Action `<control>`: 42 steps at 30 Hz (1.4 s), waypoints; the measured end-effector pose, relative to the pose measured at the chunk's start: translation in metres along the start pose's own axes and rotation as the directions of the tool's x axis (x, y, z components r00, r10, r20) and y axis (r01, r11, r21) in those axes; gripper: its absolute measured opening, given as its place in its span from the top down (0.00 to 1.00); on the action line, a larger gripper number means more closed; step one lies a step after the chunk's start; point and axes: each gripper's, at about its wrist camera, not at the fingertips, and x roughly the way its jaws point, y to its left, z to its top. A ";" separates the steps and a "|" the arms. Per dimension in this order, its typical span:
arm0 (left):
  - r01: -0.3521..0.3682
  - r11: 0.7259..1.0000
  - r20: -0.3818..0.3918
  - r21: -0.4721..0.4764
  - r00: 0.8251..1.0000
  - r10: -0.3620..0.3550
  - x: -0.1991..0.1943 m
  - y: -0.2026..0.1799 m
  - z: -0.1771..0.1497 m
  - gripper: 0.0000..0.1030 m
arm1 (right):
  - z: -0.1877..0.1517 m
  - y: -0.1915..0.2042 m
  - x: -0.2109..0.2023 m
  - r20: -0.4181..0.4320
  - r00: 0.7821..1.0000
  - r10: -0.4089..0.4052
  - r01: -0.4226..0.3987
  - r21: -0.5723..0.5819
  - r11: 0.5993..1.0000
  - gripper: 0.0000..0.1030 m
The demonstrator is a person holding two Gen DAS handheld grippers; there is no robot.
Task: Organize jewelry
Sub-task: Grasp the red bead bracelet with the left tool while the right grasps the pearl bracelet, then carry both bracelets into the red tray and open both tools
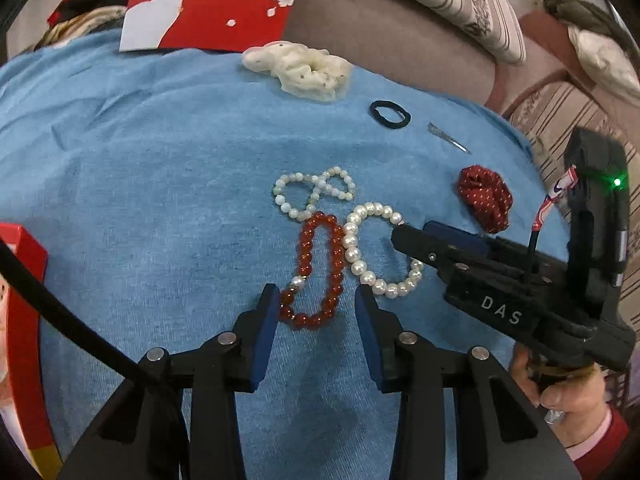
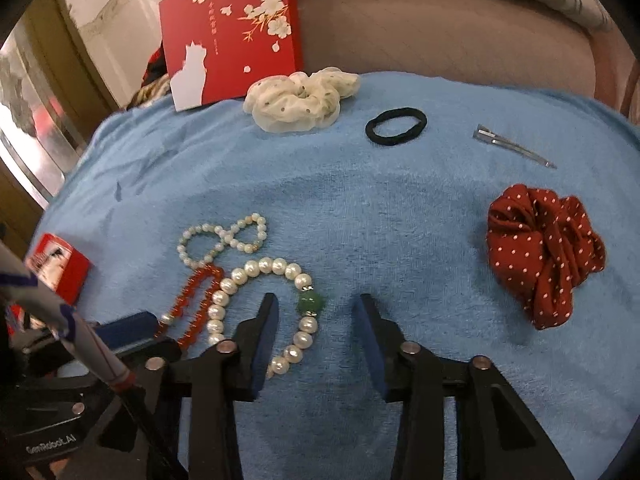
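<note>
On the blue towel (image 1: 140,160) lie three bracelets close together. A red bead bracelet (image 1: 320,268) (image 2: 192,304) has its near end between the fingers of my left gripper (image 1: 317,300), which stands open around it low over the towel. A white pearl bracelet (image 1: 352,254) (image 2: 253,268) carries a green bead (image 2: 310,304), which sits between the open fingers of my right gripper (image 2: 317,304). In the left wrist view the right gripper reaches in from the right over that bracelet. A pale bead bracelet (image 1: 320,188) (image 2: 228,238), twisted into a figure eight, lies just beyond.
Farther back lie a cream scrunchie (image 1: 300,68) (image 2: 296,96), a black hair tie (image 1: 374,111) (image 2: 384,142) and a metal hair clip (image 1: 444,136) (image 2: 508,146). A red dotted scrunchie (image 1: 484,196) (image 2: 544,252) lies right. A red lid (image 2: 232,36) leans behind; a red box (image 1: 24,300) stands left.
</note>
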 end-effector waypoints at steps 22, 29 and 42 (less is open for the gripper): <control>0.020 0.999 0.043 -0.025 0.999 -0.018 -0.021 0.000 0.002 0.81 | 0.007 -0.004 -0.056 0.101 0.994 0.036 -0.041 0.043 0.998 0.91; -0.034 0.999 0.026 0.027 0.999 0.033 0.005 -0.012 -0.003 0.73 | 0.007 -0.023 -0.038 0.047 0.998 0.029 -0.033 0.097 0.995 0.91; -0.040 0.999 0.097 -0.010 0.994 0.041 -0.032 -0.004 0.005 0.93 | -0.005 -0.017 -0.004 0.002 0.999 -0.040 0.040 0.027 0.999 0.87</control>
